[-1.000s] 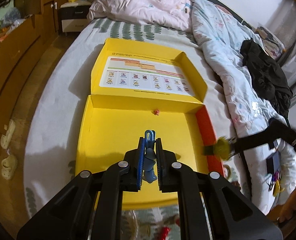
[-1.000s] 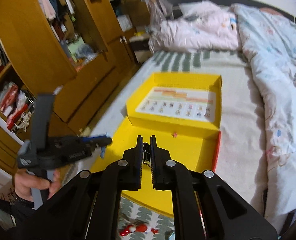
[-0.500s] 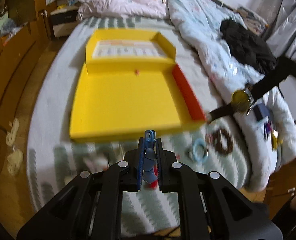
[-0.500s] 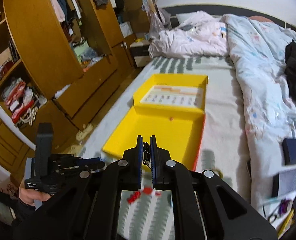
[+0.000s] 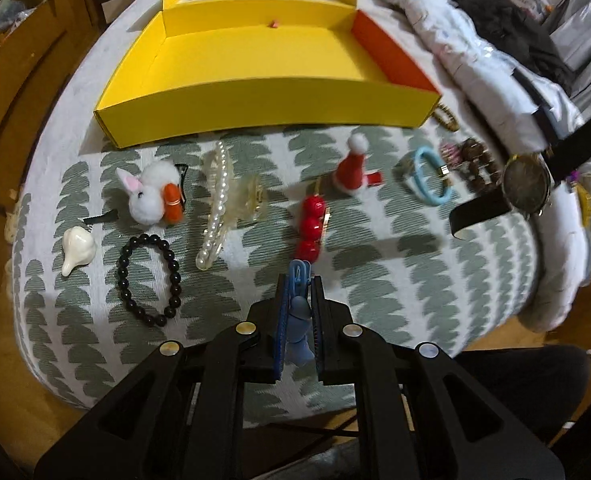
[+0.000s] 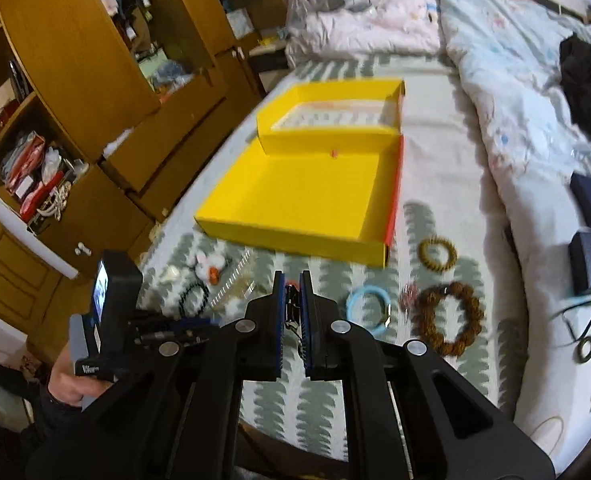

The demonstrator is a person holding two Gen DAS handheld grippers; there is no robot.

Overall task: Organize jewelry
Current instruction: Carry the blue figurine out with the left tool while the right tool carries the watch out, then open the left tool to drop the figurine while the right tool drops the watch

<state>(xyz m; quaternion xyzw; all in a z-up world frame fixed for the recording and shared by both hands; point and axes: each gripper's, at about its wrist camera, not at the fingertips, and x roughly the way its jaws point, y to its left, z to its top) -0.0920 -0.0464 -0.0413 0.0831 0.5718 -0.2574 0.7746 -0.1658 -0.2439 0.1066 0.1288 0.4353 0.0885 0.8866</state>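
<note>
An open yellow box (image 5: 255, 100) lies on the bed; it also shows in the right wrist view (image 6: 295, 236). My left gripper (image 5: 298, 280) is shut on a blue hair clip (image 5: 299, 312), held over the bed's near edge. My right gripper (image 6: 291, 280) is shut on a wristwatch (image 6: 292, 312); the watch (image 5: 525, 186) hangs at the right in the left wrist view. Jewelry lies before the box: a black bead bracelet (image 5: 149, 278), a pearl clip (image 5: 215, 204), a red bead clip (image 5: 311, 224), a blue ring (image 5: 429, 178).
A rabbit pompom (image 5: 151, 196), a white shell-shaped piece (image 5: 77, 250), a Santa hat clip (image 5: 353, 166) and brown bead bracelets (image 6: 449, 320) also lie on the bed. Quilts (image 6: 515, 80) pile at the right. Wooden cupboards (image 6: 75, 60) stand left of the bed.
Both grippers have pulled back from over the box toward the bed's near edge. The jewelry spread in front of the box has come into view. Both stay shut on their items.
</note>
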